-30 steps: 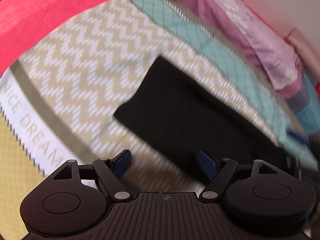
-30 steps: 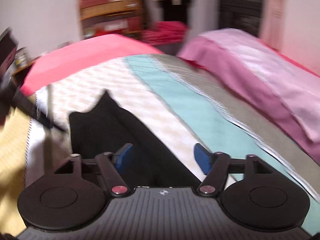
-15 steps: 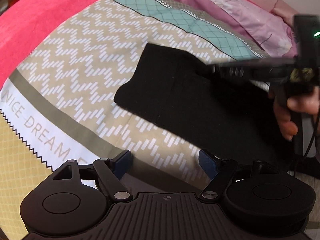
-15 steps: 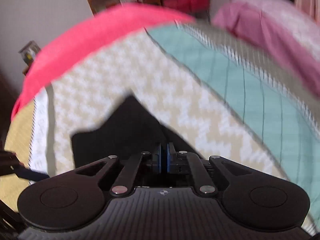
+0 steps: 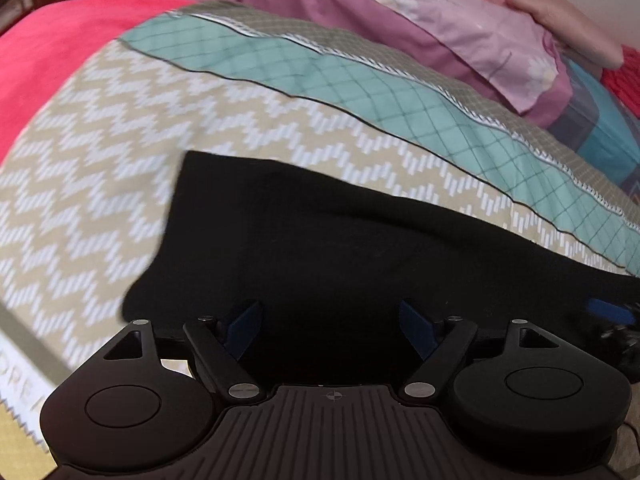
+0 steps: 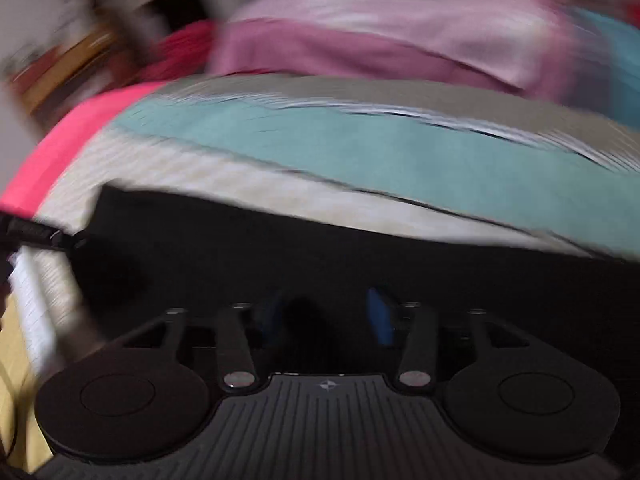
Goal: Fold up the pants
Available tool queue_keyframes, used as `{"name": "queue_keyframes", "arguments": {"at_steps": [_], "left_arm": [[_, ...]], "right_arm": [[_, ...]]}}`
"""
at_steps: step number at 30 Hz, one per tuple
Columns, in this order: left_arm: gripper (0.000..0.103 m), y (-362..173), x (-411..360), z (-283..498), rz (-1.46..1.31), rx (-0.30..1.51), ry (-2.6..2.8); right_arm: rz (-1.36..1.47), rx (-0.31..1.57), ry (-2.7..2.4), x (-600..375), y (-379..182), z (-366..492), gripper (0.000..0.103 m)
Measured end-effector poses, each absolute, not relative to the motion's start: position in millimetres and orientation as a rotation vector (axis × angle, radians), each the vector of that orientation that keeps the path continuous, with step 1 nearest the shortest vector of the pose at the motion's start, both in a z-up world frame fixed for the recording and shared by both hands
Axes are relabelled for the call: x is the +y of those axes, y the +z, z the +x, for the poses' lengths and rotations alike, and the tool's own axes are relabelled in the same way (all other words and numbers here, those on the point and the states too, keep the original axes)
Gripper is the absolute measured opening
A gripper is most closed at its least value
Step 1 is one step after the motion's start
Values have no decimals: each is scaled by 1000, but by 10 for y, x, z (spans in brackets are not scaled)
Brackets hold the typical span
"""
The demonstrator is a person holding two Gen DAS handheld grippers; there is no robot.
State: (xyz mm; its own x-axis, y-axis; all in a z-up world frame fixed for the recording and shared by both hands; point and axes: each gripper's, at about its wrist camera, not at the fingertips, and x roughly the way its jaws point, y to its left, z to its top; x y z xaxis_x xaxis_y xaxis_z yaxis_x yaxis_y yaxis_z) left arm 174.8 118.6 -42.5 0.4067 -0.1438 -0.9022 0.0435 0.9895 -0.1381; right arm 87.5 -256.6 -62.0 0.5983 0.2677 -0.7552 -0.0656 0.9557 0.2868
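1. a patterned bedspread (image 5: 100,152) covers the bed, pink bedding (image 5: 460,36) at the far side.
2. black pants (image 5: 320,248) lie folded across it.
3. the left gripper (image 5: 331,322) hovers near the pants, fingers apart.
4. the right gripper (image 6: 324,316), blurred, also has fingers apart.

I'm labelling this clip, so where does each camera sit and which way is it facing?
Left wrist: on the left gripper, looking forward over the black fabric pants on the zigzag-patterned bedspread; open jaws show.
Right wrist: on the right gripper, blurred, facing the same pants; jaws apart.
Shared: pants, bedspread, pink bedding.
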Motion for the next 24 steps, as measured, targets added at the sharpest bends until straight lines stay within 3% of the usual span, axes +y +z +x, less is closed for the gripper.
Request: {"name": "queue_keyframes", "arguments": {"at_steps": [2,5,12,24], "left_arm": [[103,-531,1049,1873,-54,1179,-93],[103,-601,931,1918,-27,1193,-91],[103,-631,822,1951,22,1218,-57],[103,-666,792,2027,28,1246,-23]], "right_arm": [[430,856,51,-3172,-531,575,31],[576,720,-201,-3844,-372,-44,60],[1053,530,-490,-4929,-602,-956,42],[1304,438,-553,-5236,-864,-822,38]]}}
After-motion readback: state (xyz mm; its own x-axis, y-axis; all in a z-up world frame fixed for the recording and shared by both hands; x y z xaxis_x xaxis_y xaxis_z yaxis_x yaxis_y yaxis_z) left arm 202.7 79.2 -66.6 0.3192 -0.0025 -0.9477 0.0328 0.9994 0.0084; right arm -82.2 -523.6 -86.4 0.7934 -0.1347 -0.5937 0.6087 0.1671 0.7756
